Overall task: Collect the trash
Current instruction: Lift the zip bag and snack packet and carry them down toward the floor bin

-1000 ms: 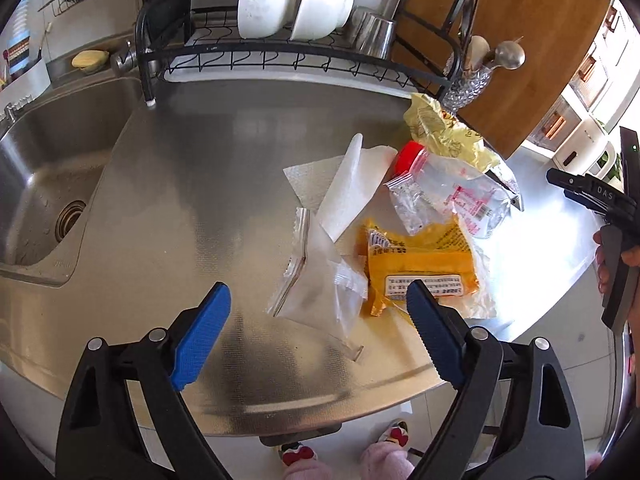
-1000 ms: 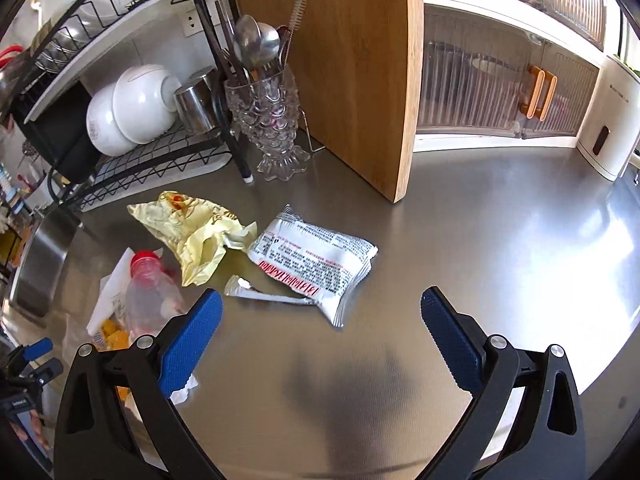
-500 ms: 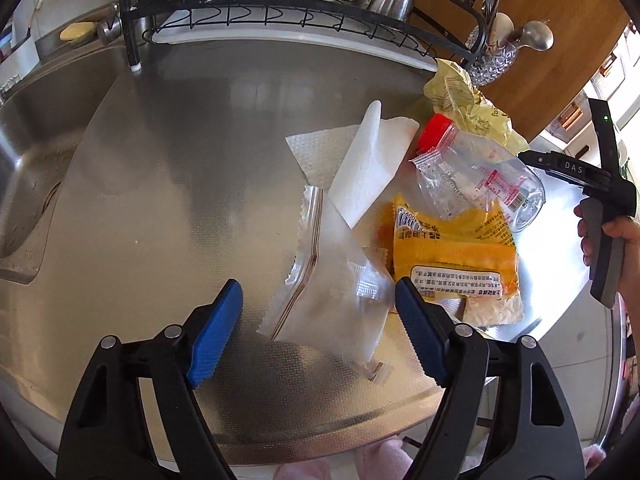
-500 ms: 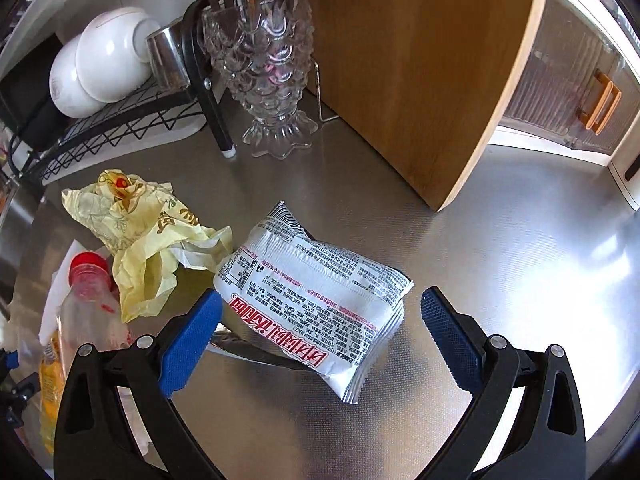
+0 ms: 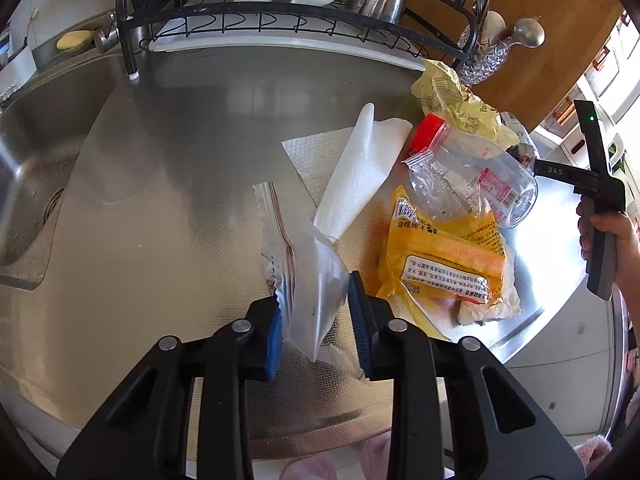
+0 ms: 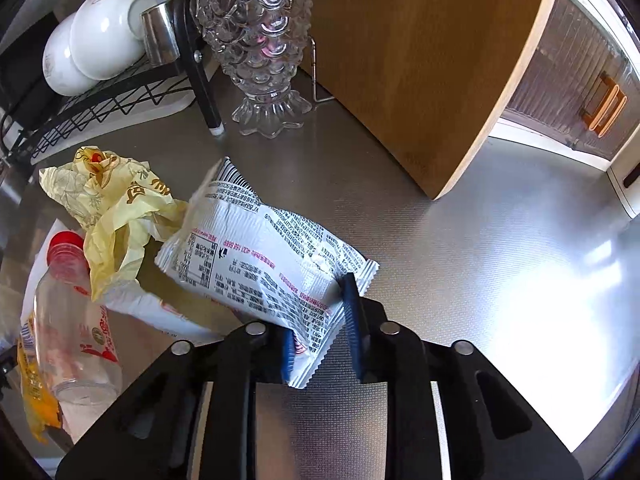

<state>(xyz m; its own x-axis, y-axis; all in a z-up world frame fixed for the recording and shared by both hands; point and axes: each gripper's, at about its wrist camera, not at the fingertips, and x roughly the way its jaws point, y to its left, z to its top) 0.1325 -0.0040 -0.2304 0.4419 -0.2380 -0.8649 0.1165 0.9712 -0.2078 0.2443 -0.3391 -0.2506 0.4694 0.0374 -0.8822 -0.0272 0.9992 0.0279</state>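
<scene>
Both hand-held grippers are biting down at once. The left hand-held gripper [image 5: 316,320] is closing its jaws, and the clear zip bag [image 5: 304,264] stands between the blue pads, crumpled upward, its long axis running from the jaws out toward 11 o'clock across the steel surface [image 5: 168,208]. The pads look to be on the film already.

Over on the right, the right hand-held gripper [image 6: 320,332] is closing too, with the near corner of the silver snack wrapper [image 6: 260,256] caught between its pads. That wrapper stretches away toward 10 o'clock, its far end lifted and leaning on the yellow plastic bag [image 6: 112,204].

The rest of the litter lies between the two grippers: from the left wrist view, the orange packet [image 5: 444,256] at 2 o'clock, just beside the zip bag, then the red-capped bottle [image 5: 472,168] and the paper towel [image 5: 360,168] at about 1 o'clock. My read: each hand is already nearest its own piece, so lifting straight up should free both, though the wrapper may drag the yellow bag.
</scene>
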